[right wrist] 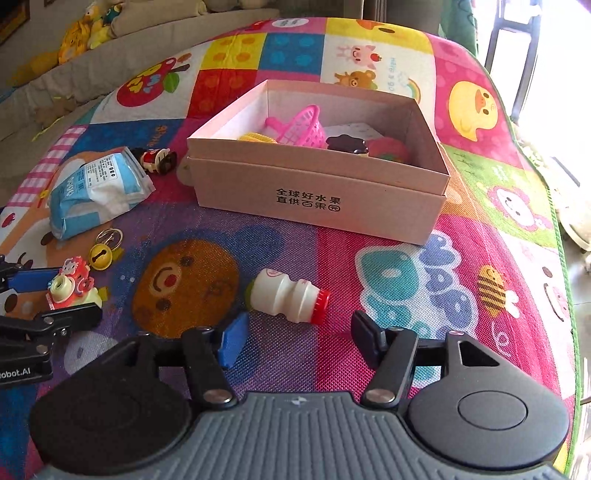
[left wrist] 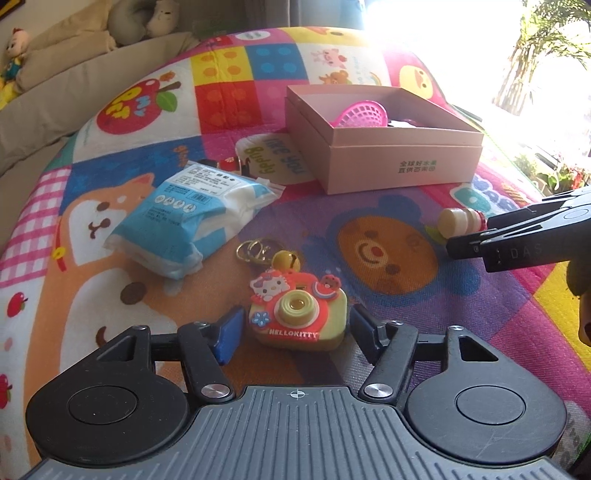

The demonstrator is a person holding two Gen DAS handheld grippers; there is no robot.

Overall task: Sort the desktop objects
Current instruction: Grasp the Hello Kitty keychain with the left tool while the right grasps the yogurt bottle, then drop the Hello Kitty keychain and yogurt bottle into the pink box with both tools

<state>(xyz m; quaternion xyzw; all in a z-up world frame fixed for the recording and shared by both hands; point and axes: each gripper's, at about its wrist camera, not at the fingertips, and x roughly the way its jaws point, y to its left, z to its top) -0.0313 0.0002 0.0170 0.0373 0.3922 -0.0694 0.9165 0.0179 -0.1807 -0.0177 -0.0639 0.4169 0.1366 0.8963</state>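
Observation:
A Hello Kitty toy camera with a bell and key rings lies on the patterned mat. My left gripper straddles it, with a blue pad close on each side and a thin gap showing, so it is open. In the right wrist view the left gripper and the toy camera sit at the left edge. A small white bottle with a red cap lies on its side just beyond my open right gripper. A pink open box holds a pink basket and other toys.
A blue and white tissue packet lies left of the toy camera. A small figurine rests by the box's left corner. A sofa with plush toys runs behind the mat. The mat's edge drops off on the right.

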